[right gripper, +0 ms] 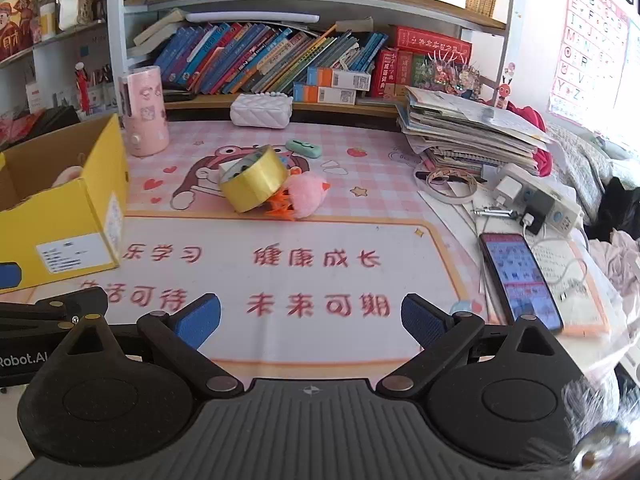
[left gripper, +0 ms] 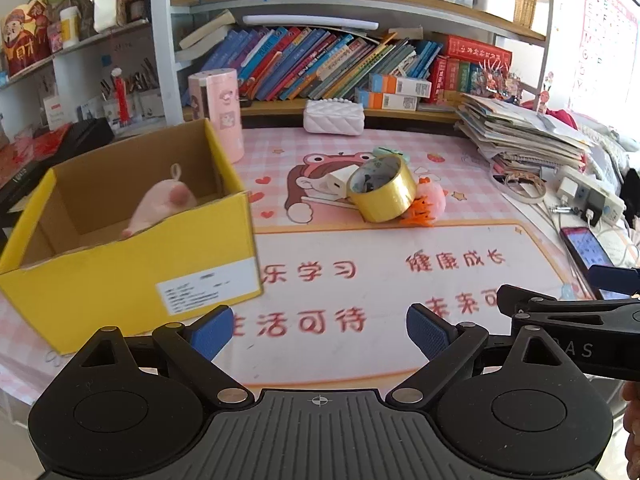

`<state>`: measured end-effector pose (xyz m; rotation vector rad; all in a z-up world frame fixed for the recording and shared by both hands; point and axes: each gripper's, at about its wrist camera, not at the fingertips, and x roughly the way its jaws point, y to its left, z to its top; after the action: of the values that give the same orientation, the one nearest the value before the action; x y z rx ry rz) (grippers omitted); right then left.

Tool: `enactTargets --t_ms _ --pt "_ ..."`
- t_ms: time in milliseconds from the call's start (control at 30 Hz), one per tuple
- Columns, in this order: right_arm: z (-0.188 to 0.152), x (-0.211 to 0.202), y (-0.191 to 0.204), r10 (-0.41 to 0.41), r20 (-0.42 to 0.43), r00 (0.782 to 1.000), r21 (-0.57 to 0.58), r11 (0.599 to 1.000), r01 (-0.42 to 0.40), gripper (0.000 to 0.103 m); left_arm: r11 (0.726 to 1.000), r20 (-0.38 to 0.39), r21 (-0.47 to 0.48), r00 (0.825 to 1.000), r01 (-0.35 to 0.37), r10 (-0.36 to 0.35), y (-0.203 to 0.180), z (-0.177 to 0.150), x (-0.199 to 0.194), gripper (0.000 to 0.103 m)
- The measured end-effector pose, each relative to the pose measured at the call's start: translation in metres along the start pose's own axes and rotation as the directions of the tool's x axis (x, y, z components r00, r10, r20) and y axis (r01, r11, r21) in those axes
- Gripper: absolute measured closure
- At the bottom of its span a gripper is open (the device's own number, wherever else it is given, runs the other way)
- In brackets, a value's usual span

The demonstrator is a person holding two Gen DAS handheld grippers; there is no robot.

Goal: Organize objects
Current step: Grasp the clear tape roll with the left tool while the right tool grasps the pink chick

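Left gripper (left gripper: 320, 330): jaws spread wide, nothing between the blue pads (left gripper: 212, 330); hovering over the pink desk mat (left gripper: 360, 280); right gripper (right gripper: 310, 320): likewise released, empty, just beside the left one. Yellow cardboard box (left gripper: 120, 276) sits at the mat's left edge, open-topped; pink plush toy (left gripper: 160, 204) inside it. Mid-mat cluster: gold tape roll (right gripper: 254, 184) tilted on its edge, leaning on a pink plush chick (right gripper: 306, 196) with orange feet; white charger block (left gripper: 334, 184) touching the roll's far side; mint-green case (right gripper: 304, 147) behind. Smartphone (right gripper: 520, 276) lies at right.

Open mat in front, clutter beyond

Bare desk mat (right gripper: 320, 240) between yellow box (right gripper: 72, 216) (left) and phone (right gripper: 520, 280); tape roll (right gripper: 254, 184) blocks ahead.
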<state>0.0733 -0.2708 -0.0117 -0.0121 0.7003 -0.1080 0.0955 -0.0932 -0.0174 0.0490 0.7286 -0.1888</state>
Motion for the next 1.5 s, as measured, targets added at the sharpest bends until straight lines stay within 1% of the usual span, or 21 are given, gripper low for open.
enactTargets --t_ms 367,667,800,933,1167,1300,1333,1500 --pt "0.028 0.054 -0.033 0.068 -0.032 0.997 -0.007 0.998 -0.069 0.006 0.999 -0.045 -0.024 0.999 -0.032 0.031 -0.029 0.026 0.041 0.008" --pt "0.051 0.088 -0.054 0.147 -0.041 0.988 -0.002 0.989 -0.147 0.008 0.996 -0.055 -0.038 0.995 -0.085 0.083 -0.045 0.042 0.058 0.008" --pt "0.058 0.101 -0.06 0.171 -0.045 0.984 -0.007 0.985 -0.172 0.015 0.993 -0.06 -0.057 0.994 -0.1 0.096 -0.05 0.047 0.065 0.008" --pt "0.065 0.112 -0.066 0.195 -0.047 0.98 -0.002 0.981 -0.195 0.018 0.992 -0.061 -0.06 0.993 -0.107 0.103 -0.055 0.051 0.071 0.008" --pt "0.074 0.131 -0.074 0.25 -0.043 0.967 0.038 0.968 -0.248 0.019 0.992 -0.07 -0.059 0.991 -0.116 0.112 -0.062 0.057 0.081 0.008" --pt "0.082 0.145 -0.077 0.284 -0.042 0.958 0.059 0.958 -0.281 0.026 0.99 -0.066 -0.058 0.99 -0.128 0.125 -0.065 0.061 0.085 0.008" --pt "0.085 0.149 -0.077 0.296 -0.042 0.954 0.066 0.954 -0.293 0.027 0.99 -0.066 -0.058 0.99 -0.129 0.125 -0.065 0.061 0.086 0.008" --pt "0.096 0.176 -0.074 0.348 -0.057 0.936 0.089 0.935 -0.342 0.027 0.989 -0.072 -0.051 0.989 -0.137 0.133 -0.068 0.064 0.09 0.008"
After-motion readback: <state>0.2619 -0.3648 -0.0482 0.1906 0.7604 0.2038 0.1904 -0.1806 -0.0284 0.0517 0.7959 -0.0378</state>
